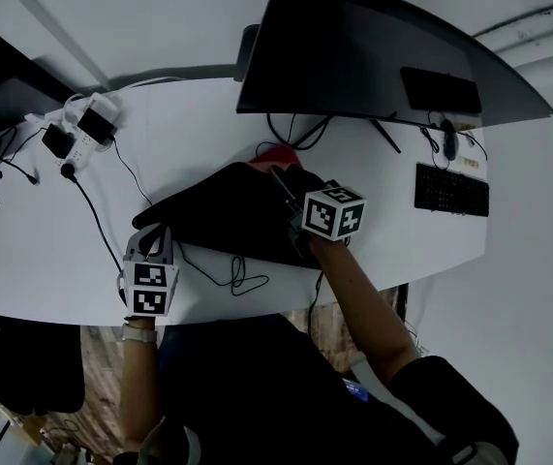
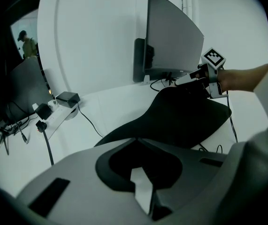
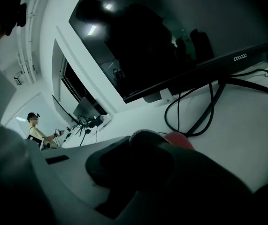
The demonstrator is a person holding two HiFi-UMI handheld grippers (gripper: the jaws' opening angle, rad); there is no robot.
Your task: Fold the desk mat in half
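Observation:
A black desk mat (image 1: 228, 211) lies on the white desk (image 1: 53, 250), arched up off the surface in its middle. My left gripper (image 1: 155, 238) is at the mat's near left corner, and in the left gripper view its jaws (image 2: 136, 142) are shut with the mat (image 2: 180, 116) running out from between them. My right gripper (image 1: 291, 197) holds the mat's raised right part near the monitor; it shows from the left gripper view as well (image 2: 190, 78). In the right gripper view the mat's stitched rim (image 3: 143, 135) sits in the shut jaws. A red patch (image 1: 274, 156) shows just beyond the mat.
A large monitor (image 1: 373, 46) stands behind the mat with cables (image 1: 295, 134) under it. A power strip with plugs (image 1: 77, 129) lies at the left, its black cable (image 1: 228, 274) looping near the front edge. A small black keyboard (image 1: 450, 190) sits at the right. Another person (image 3: 35, 130) stands far back.

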